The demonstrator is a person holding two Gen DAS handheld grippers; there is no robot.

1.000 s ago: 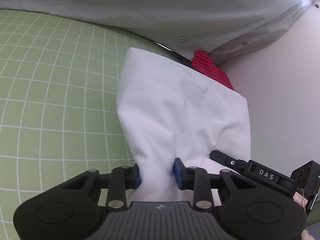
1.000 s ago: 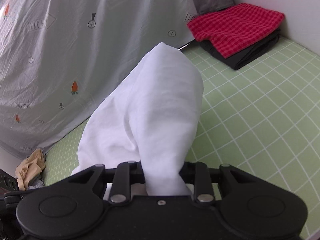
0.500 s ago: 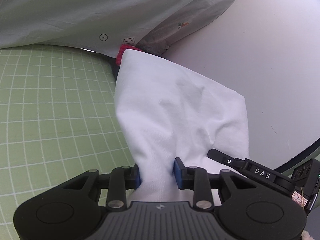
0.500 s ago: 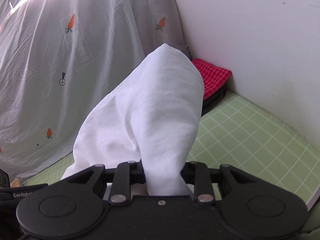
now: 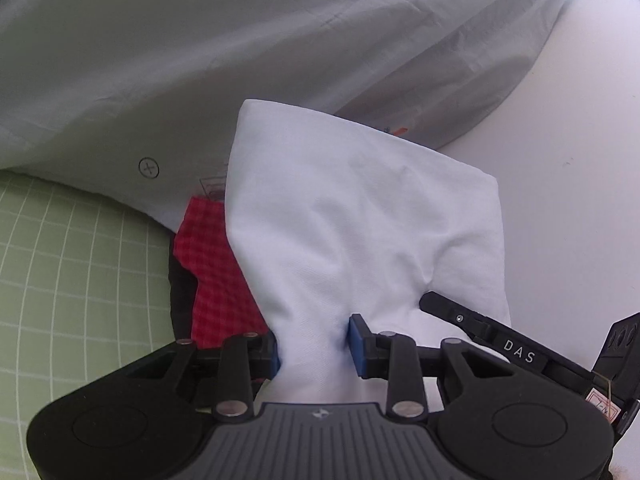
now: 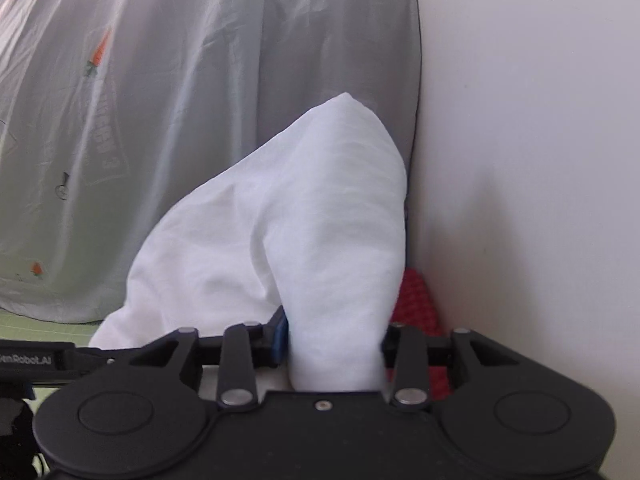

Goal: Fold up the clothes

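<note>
White cloth (image 5: pixel 360 232), a folded garment gripped at two points, was held up off the green grid mat (image 5: pixel 72 280) with its bulk rising toward 12 o'clock from both sets of fingers, in each wrist view. Largest behind it hung a pale grey printed sheet (image 6: pixel 160 120), filling the frame from 9 to 1 o'clock, with a plain white wall (image 6: pixel 520 160) running from 1 to 4 o'clock. Below, a folded red checked garment (image 5: pixel 216 272) lay on a dark one at about 8 o'clock of the cloth in the left view, and showed at 4 o'clock, against the wall, in the right view. The left gripper (image 5: pixel 314 346) was clamped on a bunched edge of the cloth between its blue pads, and the right gripper (image 6: pixel 334 340) was likewise closed on a thick fold. The cloth's long axis appeared to run side to side between the two grips, which sat close together; the tip of the other tool showed at each frame's inner edge. Both grippers pointed forward and nearly level toward the corner. The red pile lay just beneath and ahead, likely nearer the right hand. Whether the cloth was headed onto that pile could not be told.
</note>
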